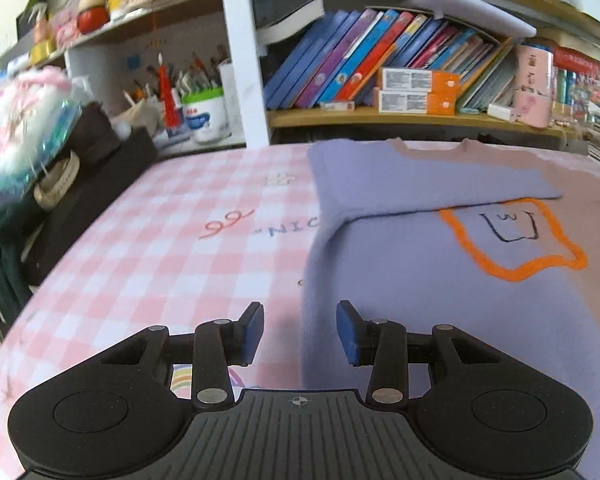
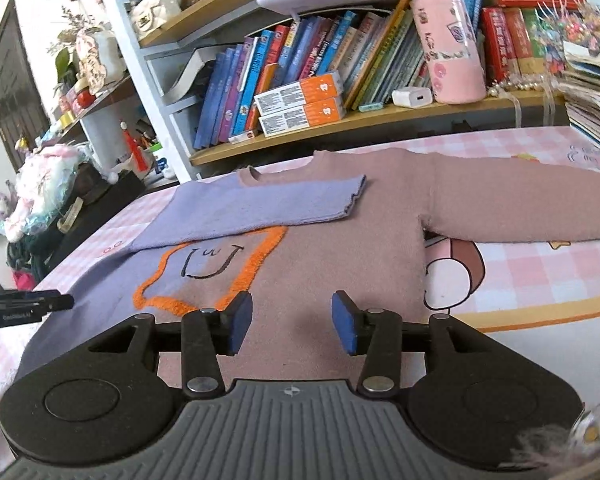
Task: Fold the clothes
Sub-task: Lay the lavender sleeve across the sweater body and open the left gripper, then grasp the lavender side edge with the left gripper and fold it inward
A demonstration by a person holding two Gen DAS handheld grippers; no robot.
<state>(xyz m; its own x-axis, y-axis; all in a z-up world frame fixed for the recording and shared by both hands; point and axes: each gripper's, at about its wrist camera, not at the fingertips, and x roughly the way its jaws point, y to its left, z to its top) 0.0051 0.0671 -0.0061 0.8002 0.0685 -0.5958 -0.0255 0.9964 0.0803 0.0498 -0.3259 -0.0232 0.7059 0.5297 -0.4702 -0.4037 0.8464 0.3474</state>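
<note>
A two-tone sweater (image 2: 340, 248), purple on its left half and dusty pink on its right, lies flat on the pink checked tablecloth (image 1: 160, 248). It has an orange outlined face patch (image 2: 216, 268) on the chest. The purple sleeve (image 2: 268, 204) is folded across the chest; the pink sleeve (image 2: 532, 208) lies stretched out to the right. My left gripper (image 1: 300, 332) is open and empty above the sweater's (image 1: 420, 280) left edge. My right gripper (image 2: 292, 326) is open and empty above the lower pink part. The left tool also shows in the right wrist view (image 2: 24, 306).
A bookshelf (image 2: 340, 120) with books, orange boxes (image 2: 300, 106) and a pink tin (image 2: 452, 48) stands right behind the table. A dark box (image 1: 88, 188) with stuffed toys and a pen holder (image 1: 204, 116) crowds the left side. Stacked papers (image 2: 596, 100) sit at the far right.
</note>
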